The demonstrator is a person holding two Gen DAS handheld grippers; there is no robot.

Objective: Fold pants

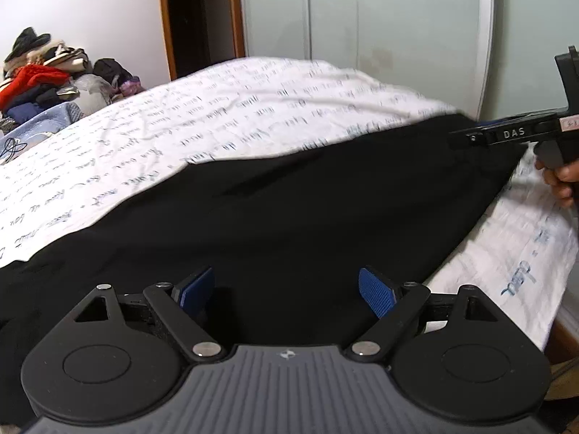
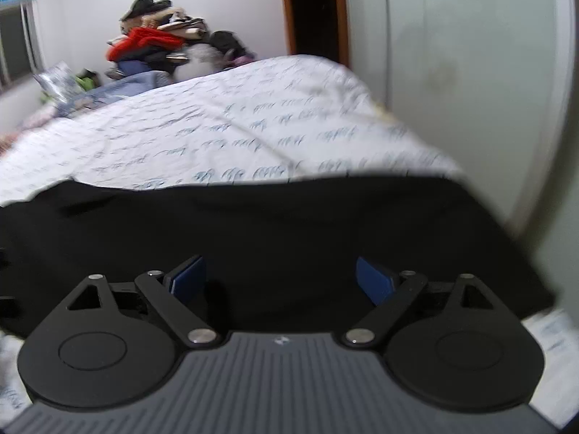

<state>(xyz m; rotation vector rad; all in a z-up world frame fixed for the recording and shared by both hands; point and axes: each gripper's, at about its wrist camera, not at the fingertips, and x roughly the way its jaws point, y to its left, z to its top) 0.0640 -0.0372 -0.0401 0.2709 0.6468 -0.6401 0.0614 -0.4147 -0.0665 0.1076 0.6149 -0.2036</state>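
Blur softens much of what we see from the right wrist: the script printed on the white bedsheet [image 2: 217, 133] runs into smears there, and the right edge of the black pants [image 2: 275, 224] dissolves against the pale wardrobe door [image 2: 452, 72]. We cannot make out a waistband, a leg or a hem in either view; the pants read only as one flat dark sheet, cut off at the left and near edges of both frames and partly covered by the gripper bodies. We cannot read the bedsheet's writing. The heap of clothes [image 1: 39, 72] at the far left of the bed is a jumble of red, black and beige whose single pieces we cannot separate, and the doorway [image 1: 197, 14] beyond it is simply dark.

The pants [image 1: 289, 209] lie spread across the near side of the bed, reaching its right edge, with bare bedsheet [image 1: 217, 108] beyond them.

The left gripper [image 1: 286, 289] stands with its blue pads [image 1: 376, 293] wide apart above the black cloth, nothing pinched between them; whether the tips brush the fabric we cannot tell. The right gripper [image 2: 280, 280] is likewise spread wide over the pants with nothing caught between its pads [image 2: 374, 282]. From the left wrist we also see that right gripper [image 1: 506, 133] from the side at the far right, hanging over the pants' far right corner, its tips lost against the black cloth, with the fingers of the hand [image 1: 561, 181] that grasps its handle cut off by the frame edge
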